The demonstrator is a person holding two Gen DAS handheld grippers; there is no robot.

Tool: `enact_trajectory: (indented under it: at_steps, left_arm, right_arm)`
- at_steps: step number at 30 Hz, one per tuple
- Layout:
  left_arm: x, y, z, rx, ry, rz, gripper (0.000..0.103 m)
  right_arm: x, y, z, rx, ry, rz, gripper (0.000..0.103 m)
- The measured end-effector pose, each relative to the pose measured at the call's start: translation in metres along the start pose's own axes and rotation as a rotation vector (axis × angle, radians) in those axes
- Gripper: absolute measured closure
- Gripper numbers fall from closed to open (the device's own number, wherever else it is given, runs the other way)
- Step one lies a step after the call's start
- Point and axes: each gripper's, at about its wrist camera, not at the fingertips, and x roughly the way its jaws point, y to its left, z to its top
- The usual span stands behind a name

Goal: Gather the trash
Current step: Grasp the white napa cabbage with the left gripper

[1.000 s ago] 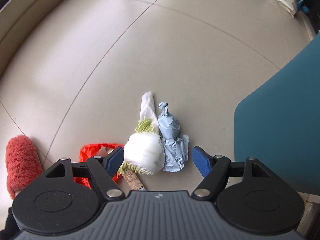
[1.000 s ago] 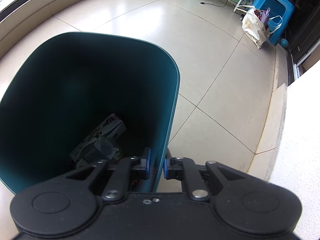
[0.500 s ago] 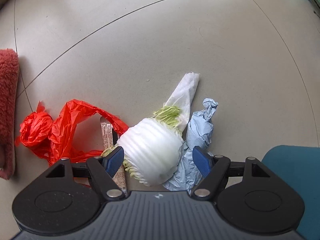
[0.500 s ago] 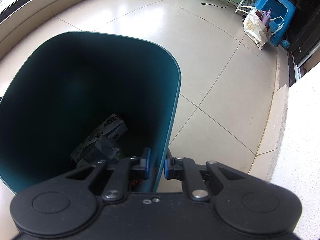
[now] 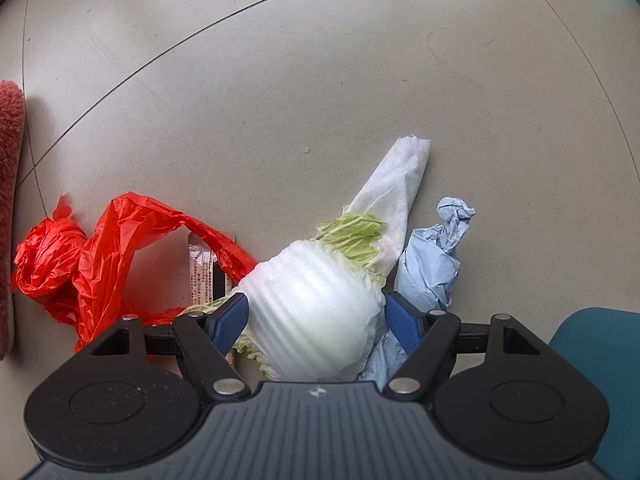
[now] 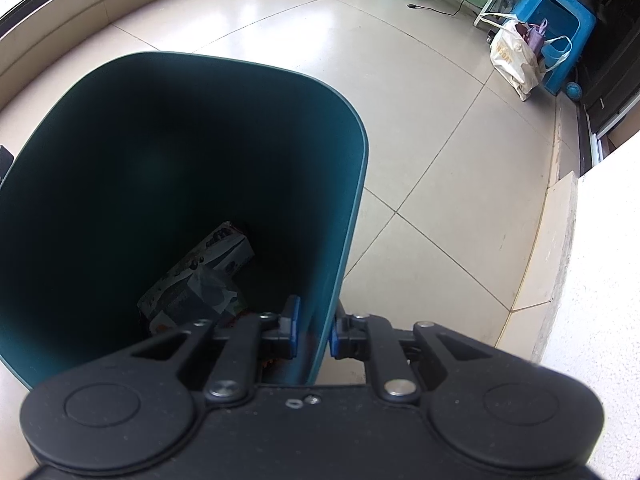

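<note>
Left wrist view: pale tiled floor (image 5: 320, 80). The left gripper (image 5: 316, 318) pointed down, jaws wide, straddling a white-and-green cabbage chunk (image 5: 312, 312); contact was unclear. A crumpled red plastic bag (image 5: 100, 260) lay left, crumpled blue paper (image 5: 430, 268) right.

Right wrist view: the right gripper (image 6: 314, 330) pinched the near wall of a dark teal plastic bin (image 6: 180, 152), which held a printed carton (image 6: 208, 268).

The left hand-held gripper (image 5: 316, 322) straddles a cabbage chunk (image 5: 316, 316) wide-jawed, between red bag (image 5: 96, 256) and blue paper (image 5: 430, 268).
</note>
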Motion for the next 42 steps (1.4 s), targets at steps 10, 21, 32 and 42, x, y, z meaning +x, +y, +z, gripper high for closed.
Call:
enact_trajectory:
  at_steps: [10,21,32,42]
  left_arm:
    - [-0.009,0.006,-0.013,0.059,-0.021,0.051,0.038]
    - [-0.056,0.021,-0.027,0.071,-0.055,0.016,0.062]
    - [-0.113,0.028,-0.045,0.149,-0.098,-0.003,0.096]
    - [-0.088,0.029,-0.042,0.123,0.017,-0.086,0.091]
  right_arm:
    - [0.003,0.003,0.000,-0.007,0.004,-0.012,0.090]
    - [0.006,0.006,-0.004,-0.008,0.001,-0.030,0.094]
    - [0.006,0.010,-0.006,-0.017,-0.003,-0.042,0.094]
    - [0.006,0.014,-0.006,-0.035,-0.002,-0.049,0.093]
